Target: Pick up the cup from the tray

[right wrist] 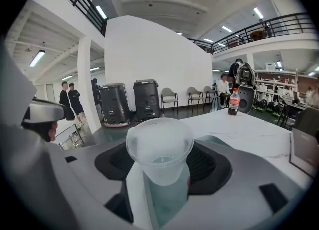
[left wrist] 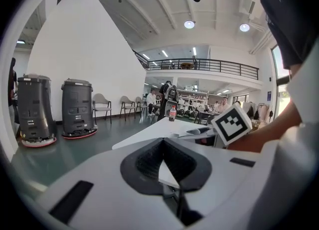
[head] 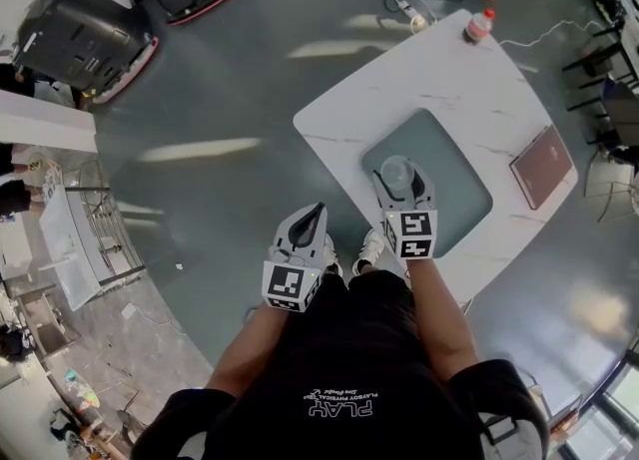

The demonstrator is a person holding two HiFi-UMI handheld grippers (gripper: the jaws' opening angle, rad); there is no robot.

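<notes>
A clear plastic cup (head: 396, 171) stands upright over the grey-green tray (head: 464, 189) on the white table (head: 479, 79). My right gripper (head: 402, 181) reaches onto the tray with a jaw on each side of the cup. In the right gripper view the cup (right wrist: 159, 154) fills the gap of the right gripper (right wrist: 162, 163), and the black pads (right wrist: 209, 161) lie against its sides. My left gripper (head: 316, 214) hangs off the table's near edge over the floor with its tips together, and in its own view the left gripper (left wrist: 163, 141) holds nothing.
A red-capped bottle (head: 480, 25) stands at the table's far corner, and a reddish flat case (head: 542, 164) lies to the right of the tray. Two black floor machines (head: 80, 34) stand at the far left. Chairs (head: 609, 59) sit beyond the table's right side.
</notes>
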